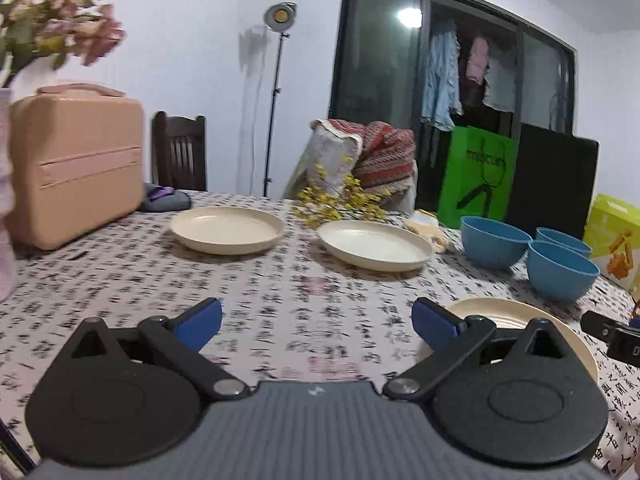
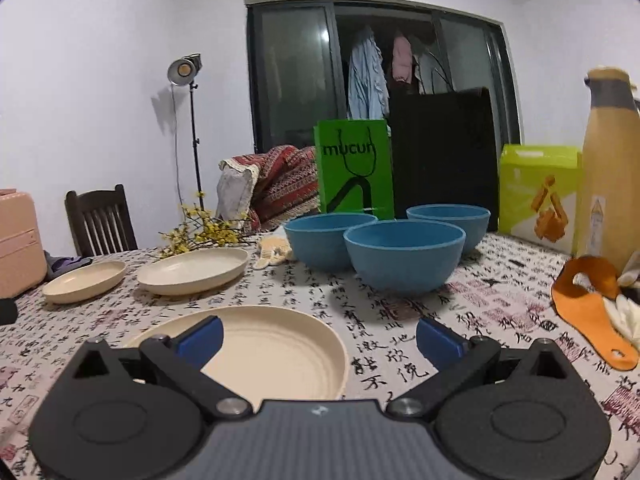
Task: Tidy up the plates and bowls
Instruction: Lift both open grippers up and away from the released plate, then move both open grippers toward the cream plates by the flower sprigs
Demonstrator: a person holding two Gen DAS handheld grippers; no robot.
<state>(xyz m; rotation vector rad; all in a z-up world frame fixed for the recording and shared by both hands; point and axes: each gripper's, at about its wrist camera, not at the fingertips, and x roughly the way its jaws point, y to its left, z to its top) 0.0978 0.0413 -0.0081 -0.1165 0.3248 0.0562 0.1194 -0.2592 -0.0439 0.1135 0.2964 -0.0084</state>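
Three cream plates lie apart on the patterned tablecloth. In the left wrist view the far left plate [image 1: 227,229] and the middle plate [image 1: 375,245] sit ahead, and the near plate [image 1: 490,316] is partly hidden behind my right finger. My left gripper [image 1: 317,326] is open over bare cloth, holding nothing. In the right wrist view the near plate [image 2: 276,350] lies just under my open right gripper [image 2: 319,340], left of centre. Three blue bowls [image 2: 404,260] stand clustered beyond it, upright and empty; they also show at the right as bowls [image 1: 494,242].
A pink case [image 1: 76,164] stands at the table's far left beside a flower vase. Yellow flower sprigs [image 1: 340,200] lie behind the plates. A green bag [image 2: 354,170], a yellow-green box [image 2: 538,196], a tan bottle [image 2: 610,168] and an orange tool [image 2: 592,308] crowd the right side.
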